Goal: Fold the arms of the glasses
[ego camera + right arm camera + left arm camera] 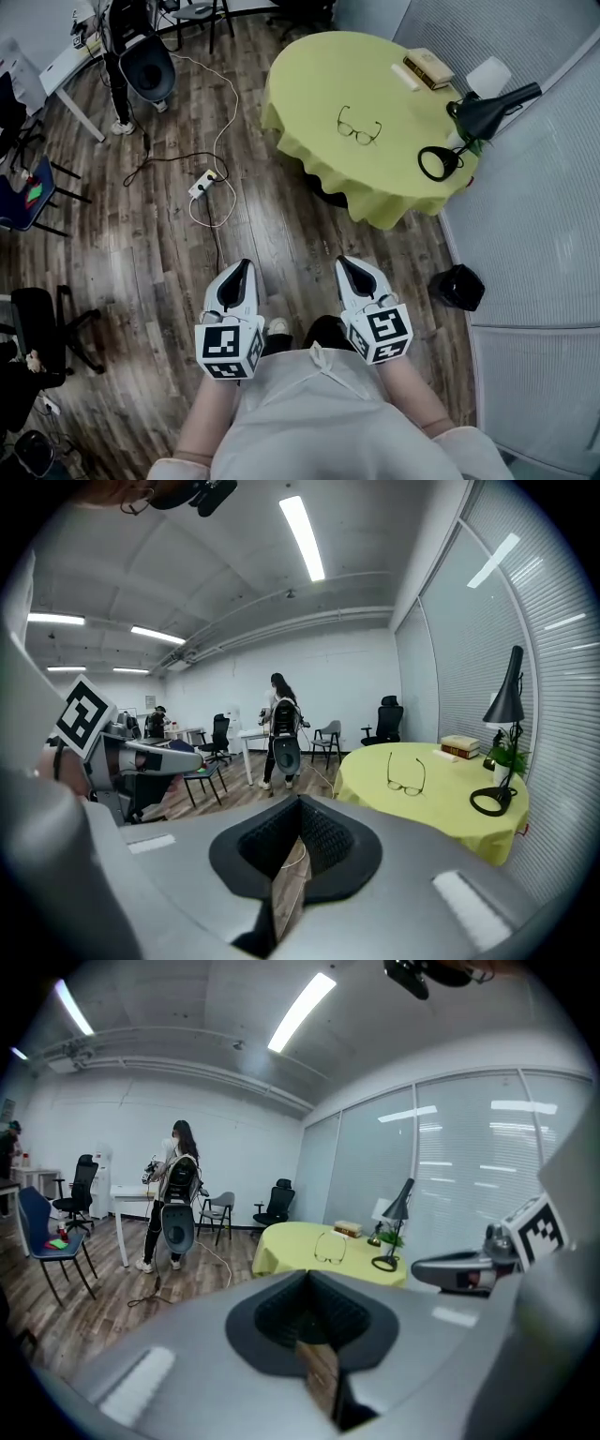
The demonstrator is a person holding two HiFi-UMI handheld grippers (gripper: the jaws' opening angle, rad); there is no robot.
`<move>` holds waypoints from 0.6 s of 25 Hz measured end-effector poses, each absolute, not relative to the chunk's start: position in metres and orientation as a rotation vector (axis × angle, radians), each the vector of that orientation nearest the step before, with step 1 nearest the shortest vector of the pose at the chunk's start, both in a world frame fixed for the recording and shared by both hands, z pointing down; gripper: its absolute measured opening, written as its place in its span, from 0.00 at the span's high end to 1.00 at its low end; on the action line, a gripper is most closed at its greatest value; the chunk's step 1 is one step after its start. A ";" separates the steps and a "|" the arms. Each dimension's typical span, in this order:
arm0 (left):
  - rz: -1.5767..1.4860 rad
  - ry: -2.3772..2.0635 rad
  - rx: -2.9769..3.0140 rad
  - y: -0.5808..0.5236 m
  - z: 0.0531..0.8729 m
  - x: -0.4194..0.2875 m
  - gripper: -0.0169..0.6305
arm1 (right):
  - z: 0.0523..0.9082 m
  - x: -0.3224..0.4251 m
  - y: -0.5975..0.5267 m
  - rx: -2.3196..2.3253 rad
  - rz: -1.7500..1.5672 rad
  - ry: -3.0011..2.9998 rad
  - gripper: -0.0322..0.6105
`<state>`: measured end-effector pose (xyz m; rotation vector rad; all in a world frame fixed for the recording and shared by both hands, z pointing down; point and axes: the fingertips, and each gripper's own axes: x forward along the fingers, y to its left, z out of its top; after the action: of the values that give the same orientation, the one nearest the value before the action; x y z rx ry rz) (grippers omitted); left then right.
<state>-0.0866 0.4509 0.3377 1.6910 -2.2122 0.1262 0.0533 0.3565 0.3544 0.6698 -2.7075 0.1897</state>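
The glasses (359,127) lie with arms spread on a round table under a yellow-green cloth (319,84), far ahead of both grippers. In the left gripper view the glasses (330,1246) are small and distant, as they are in the right gripper view (405,772). My left gripper (242,269) and right gripper (350,267) hover side by side over the wooden floor, well short of the table. Both point toward it, jaws together with nothing between them. The right gripper (469,1269) also shows at the side of the left gripper view.
On the table stand a black desk lamp (478,117), a book (427,67) and a white cup (488,75). A power strip with cables (204,184) lies on the floor. A black bin (457,286) stands by the glass wall. A person with a backpack (131,56) and chairs (28,192) are at left.
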 end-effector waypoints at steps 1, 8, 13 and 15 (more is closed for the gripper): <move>0.126 -2.207 1.686 0.448 0.340 -0.094 0.96 | 0.358 0.046 0.354 0.662 0.195 -2.699 0.95; 0.152 -2.198 1.704 0.395 0.352 -0.139 0.96 | 0.372 0.005 0.291 0.678 0.191 -2.665 0.95; 0.176 -2.204 1.699 0.326 0.359 -0.170 0.96 | 0.373 -0.021 0.224 0.687 0.191 -2.683 0.95; 0.201 -2.202 1.716 0.286 0.356 -0.179 0.96 | 0.372 -0.028 0.187 0.696 0.197 -2.687 0.95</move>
<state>-0.1790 0.2857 0.3563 1.7161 -2.2024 0.2009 -0.0278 0.1870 0.3716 0.6958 -2.6870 0.1973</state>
